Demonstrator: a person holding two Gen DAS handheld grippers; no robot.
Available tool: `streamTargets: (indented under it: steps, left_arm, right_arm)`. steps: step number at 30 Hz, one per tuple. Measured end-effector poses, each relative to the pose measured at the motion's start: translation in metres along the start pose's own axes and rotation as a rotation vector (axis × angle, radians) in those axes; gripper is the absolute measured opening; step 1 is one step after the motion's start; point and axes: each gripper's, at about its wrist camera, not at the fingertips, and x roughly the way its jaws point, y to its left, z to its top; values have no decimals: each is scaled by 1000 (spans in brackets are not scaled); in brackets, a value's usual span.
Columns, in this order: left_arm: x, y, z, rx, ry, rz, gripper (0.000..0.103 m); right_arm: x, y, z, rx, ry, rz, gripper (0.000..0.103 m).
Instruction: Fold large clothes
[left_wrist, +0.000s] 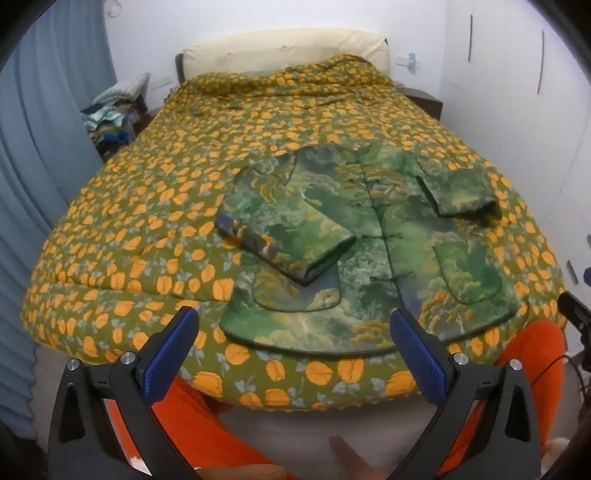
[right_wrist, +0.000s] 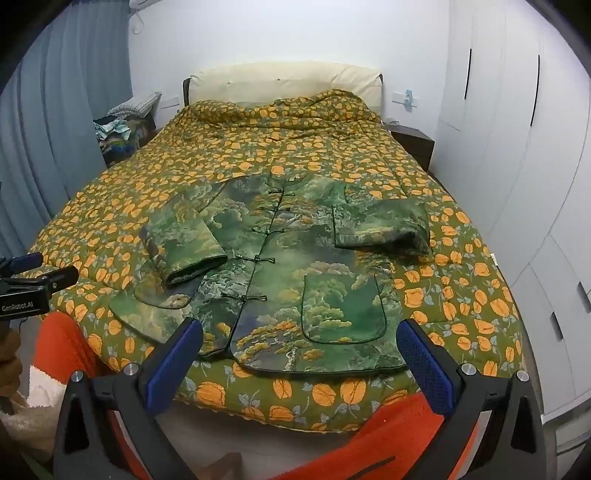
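Green landscape-print jacket on olive, orange-flowered quilt

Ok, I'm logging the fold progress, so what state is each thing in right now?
Jacket: flat on the bed, front up, buttoned.
Left sleeve: folded in over the front.
Right sleeve: folded in over the front.
Quilt: spread over the bed, bunched at the headboard.
Left gripper: open, empty.
Right gripper: open, empty.
Wardrobe doors: closed.

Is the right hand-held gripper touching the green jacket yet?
Apart. In the right wrist view the right hand-held gripper hangs open short of the bed, fingers flanking the green jacket hem without contact.
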Motion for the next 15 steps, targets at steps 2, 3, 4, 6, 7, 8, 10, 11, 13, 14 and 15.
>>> streamTargets:
  steps: [2,3,4,6,7,8,10,11,13,14,15]
  left_arm:
    - [5,8,-1,5,5,-16,103]
    - [5,9,-1,4,5,-19,103]
    - [4,9,-1,4,4,-20,103]
    - [5,8,-1,4,5,-18,103]
    - [5,8,-1,2,6,-19,103]
    - [5,8,-1,2,6,-18,103]
    - [4,7,-1,3,9,-16,103]
    - [4,7,-1,4,9,-13,103]
    - [4,6,-2,8,9,-9,103]
    - [4,5,-2,9,9,-8,103]
    - [4,5,-2,11,9,-7,103]
  right_arm:
    - [0,1,-1,5,3,0,103]
    - [0,1,-2,6,3,1,103]
    - [0,-1,1,4,5,3,103]
    - [2,-3,0,5,5,4,103]
    - [2,-3,0,6,4,4,103]
    - [2,-3,-1,6,4,3,103]
    - [1,-3,-2,6,4,1,103]
    - [2,-3,0,9,7,0,103]
    - [2,-3,0,9,7,-1,103]
    - [2,-3,1,10,7,-2,103]
    - [2,-3,1,11,8,-2,103]
